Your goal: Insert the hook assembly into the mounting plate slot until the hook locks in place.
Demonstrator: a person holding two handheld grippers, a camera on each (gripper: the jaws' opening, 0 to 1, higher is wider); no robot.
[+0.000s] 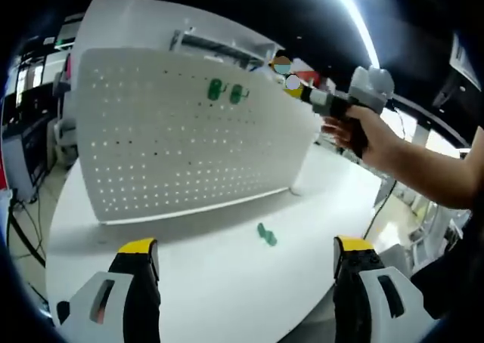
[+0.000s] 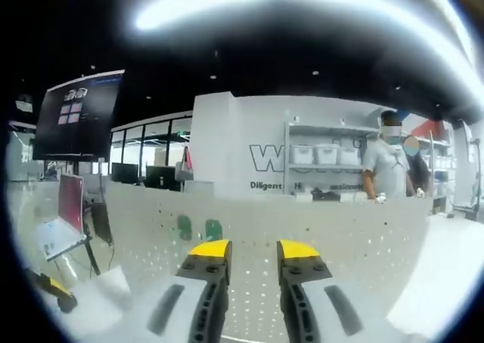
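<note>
Left tongs (image 1: 246, 256): yellow-tipped jaws nearest the lens in the left gripper view, spread wide, nothing between them, held low over the white table (image 1: 189, 282).

Loose hook (image 1: 266, 235): green, lying on the table ahead of the left tongs, nearer the right jaw, just in front of the board's foot.

Board (image 1: 174, 139): white perforated mounting plate, standing upright on the table beyond the hook, its face toward the left tongs.

Mounted hooks (image 1: 225, 92): two green pieces side by side high on the board, well above and ahead of the left tongs.

Right tongs (image 2: 253, 251): in the right gripper view, yellow-tipped jaws set narrow with a small gap, holding nothing, pointed at the board's (image 2: 302, 230) back. Seen from the left gripper view, they (image 1: 314, 97) are raised past the board's upper right corner, gripped in a hand (image 1: 359, 135), forearm running off to the right.

Surroundings: laptop (image 2: 60, 222) far left of the right tongs; shelves with bins (image 2: 325, 158) and two people (image 2: 389, 165) beyond the board.
</note>
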